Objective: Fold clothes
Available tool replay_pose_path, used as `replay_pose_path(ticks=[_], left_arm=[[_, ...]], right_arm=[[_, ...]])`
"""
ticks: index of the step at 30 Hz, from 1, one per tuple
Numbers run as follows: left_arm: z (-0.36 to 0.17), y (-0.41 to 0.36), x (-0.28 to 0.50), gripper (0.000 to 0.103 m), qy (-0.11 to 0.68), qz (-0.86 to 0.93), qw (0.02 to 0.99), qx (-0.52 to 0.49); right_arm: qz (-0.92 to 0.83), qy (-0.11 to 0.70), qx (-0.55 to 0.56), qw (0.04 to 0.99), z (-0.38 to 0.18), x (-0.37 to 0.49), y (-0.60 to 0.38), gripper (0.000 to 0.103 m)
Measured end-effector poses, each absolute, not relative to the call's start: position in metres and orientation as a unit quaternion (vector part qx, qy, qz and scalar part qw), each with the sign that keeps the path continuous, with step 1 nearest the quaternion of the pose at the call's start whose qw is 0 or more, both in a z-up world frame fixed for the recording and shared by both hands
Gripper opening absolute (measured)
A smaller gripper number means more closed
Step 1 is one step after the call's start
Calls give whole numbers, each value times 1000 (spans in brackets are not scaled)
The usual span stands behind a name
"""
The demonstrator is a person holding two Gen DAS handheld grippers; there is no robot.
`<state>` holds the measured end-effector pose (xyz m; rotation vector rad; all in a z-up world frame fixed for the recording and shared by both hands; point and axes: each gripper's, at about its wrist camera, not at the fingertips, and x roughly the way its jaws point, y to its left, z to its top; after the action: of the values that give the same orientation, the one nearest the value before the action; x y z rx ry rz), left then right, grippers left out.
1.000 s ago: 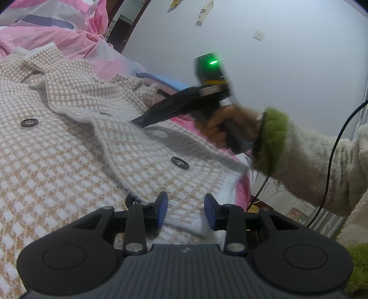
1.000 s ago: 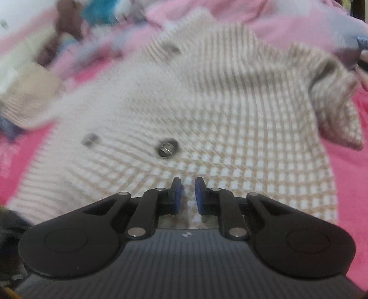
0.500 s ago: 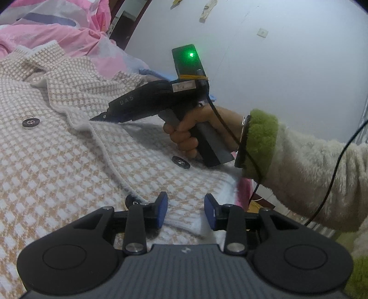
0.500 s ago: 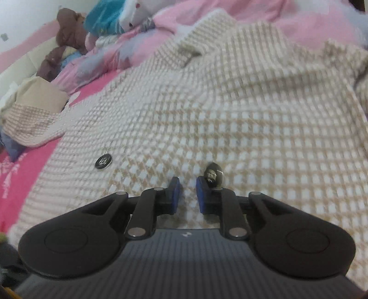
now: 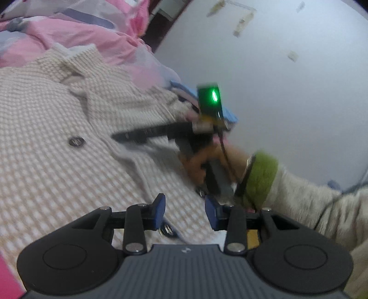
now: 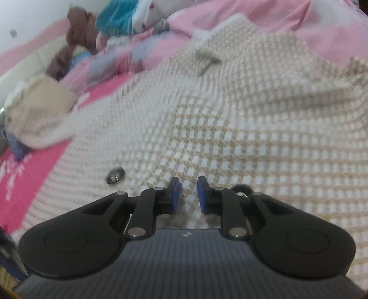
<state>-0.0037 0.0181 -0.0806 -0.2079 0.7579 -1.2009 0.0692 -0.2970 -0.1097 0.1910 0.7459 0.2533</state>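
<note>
A beige and white checked cardigan (image 5: 69,179) with dark buttons (image 5: 77,141) lies spread on the bed, front side up. My left gripper (image 5: 185,207) hovers open just over its lower front panel, and one button (image 5: 166,230) shows under the left finger. A hand in a green-cuffed sleeve (image 5: 260,177) holds my right gripper (image 5: 117,136), which points left low over the front edge. In the right wrist view the right gripper (image 6: 188,194) sits low over the cardigan (image 6: 253,138). Its jaws stand a narrow gap apart with nothing clamped. A button (image 6: 115,176) lies to its left.
Pink bedding (image 5: 80,39) is bunched behind the collar. A white wall (image 5: 287,92) stands on the right, beyond the bed edge. Plush toys (image 6: 124,20) and a beige garment (image 6: 39,108) lie at the far left on the pink sheet (image 6: 30,184).
The right gripper has dropped lower and drawn back toward the left gripper. The left gripper has shifted so a button now sits under its left finger. Neither gap has changed.
</note>
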Motion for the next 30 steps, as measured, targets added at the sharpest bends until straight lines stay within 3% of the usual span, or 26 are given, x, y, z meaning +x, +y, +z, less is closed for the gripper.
replay_pose_path(ticks=[7,14,19,26,30], left_arm=[[-62,13,33,38,337,-512,785,-92],[-65,-37,54,38,332,-511,792,-35],[-72,-79,88,38,342,-495,798,-18],[-105,-119,144,37,347,-444,825,-47],[-128,-115,161,32,363,-443,816,-84]], right_arm=[[102,318,85,939,-67,104,-308,17],[121,355,138,917,-114,160,-313,18],[128,337,165,918,-92,154,-341,19],[47,295,135,945,-53,140,-405,38],[24,287,123,950,-44,159,-428,47]])
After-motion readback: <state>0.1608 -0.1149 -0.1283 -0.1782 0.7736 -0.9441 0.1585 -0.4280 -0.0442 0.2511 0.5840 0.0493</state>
